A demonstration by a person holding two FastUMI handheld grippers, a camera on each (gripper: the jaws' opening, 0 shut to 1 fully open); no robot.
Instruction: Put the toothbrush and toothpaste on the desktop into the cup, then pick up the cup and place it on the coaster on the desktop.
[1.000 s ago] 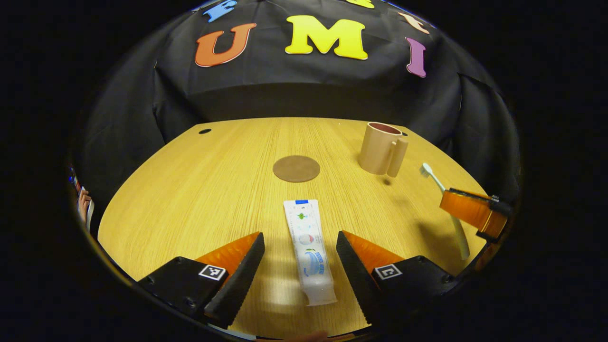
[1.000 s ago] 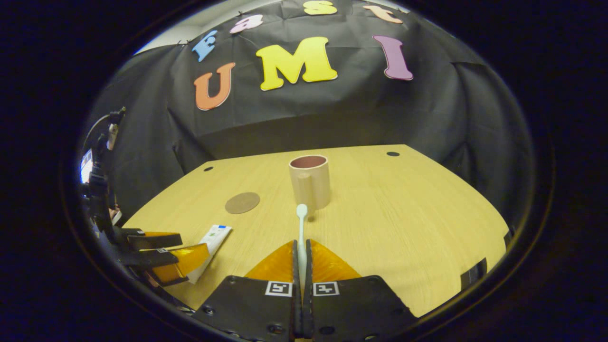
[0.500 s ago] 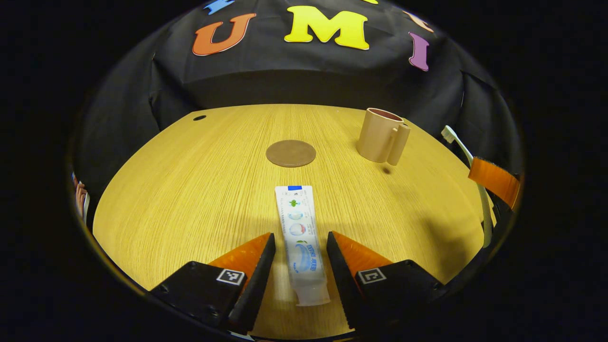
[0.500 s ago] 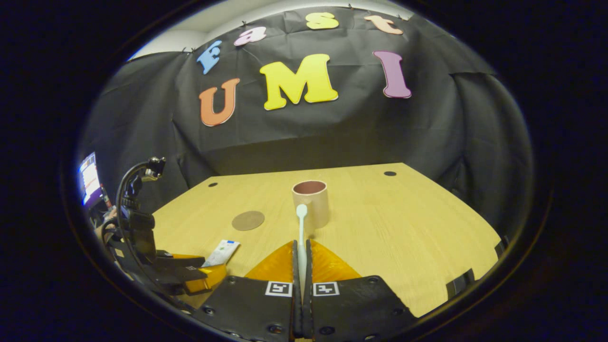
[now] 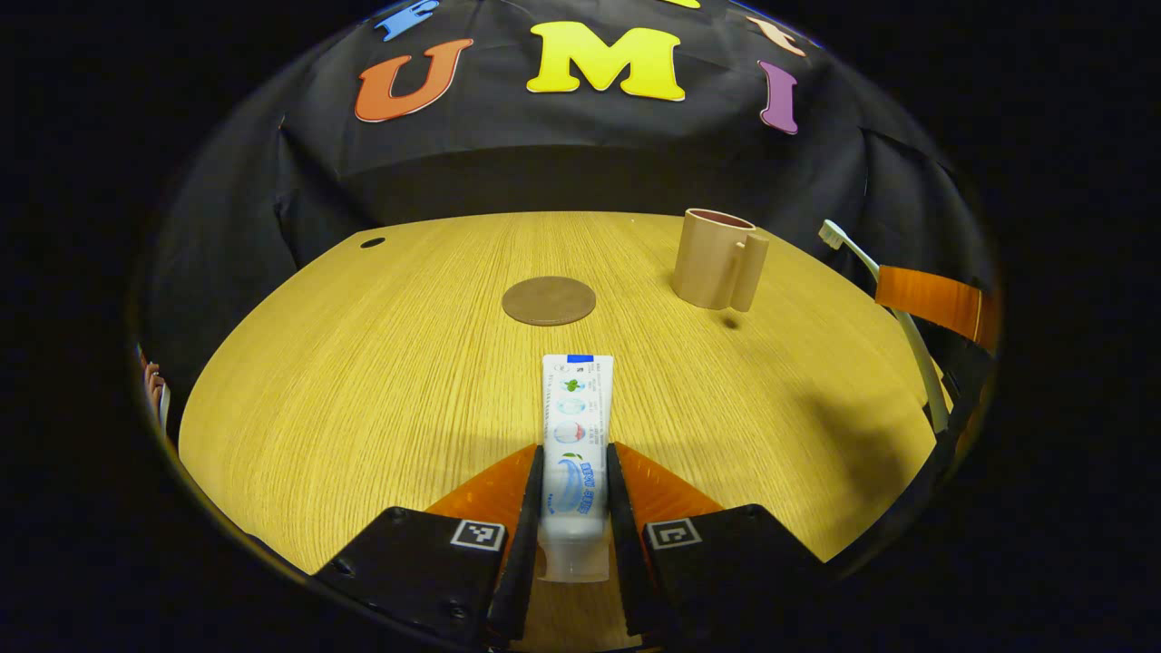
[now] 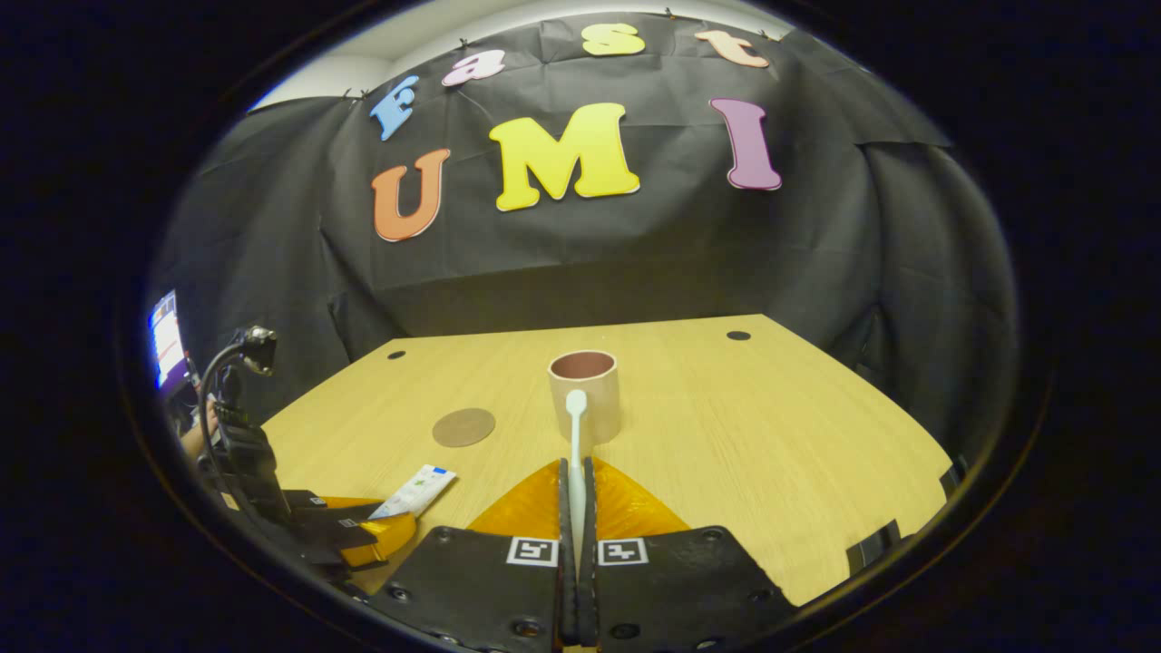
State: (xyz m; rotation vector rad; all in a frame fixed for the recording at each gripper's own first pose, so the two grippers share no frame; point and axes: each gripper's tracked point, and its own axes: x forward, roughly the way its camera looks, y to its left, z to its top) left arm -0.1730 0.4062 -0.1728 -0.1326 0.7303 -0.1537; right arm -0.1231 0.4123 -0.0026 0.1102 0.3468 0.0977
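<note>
Toothpaste (image 5: pixel 575 435) pinched near desktop (image 5: pixel 363 381) edge; toothbrush (image 6: pixel 575 426) clamped.

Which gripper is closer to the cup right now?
Right. The right gripper holds the toothbrush lifted, pointing at the cup; the left gripper grips the toothpaste farther back.

We count one toothpaste tube (image 5: pixel 575 426), one toothbrush (image 6: pixel 575 435), one cup (image 5: pixel 712 258), one coaster (image 5: pixel 549 300), two grippers: left (image 5: pixel 573 472), right (image 6: pixel 577 472).
</note>
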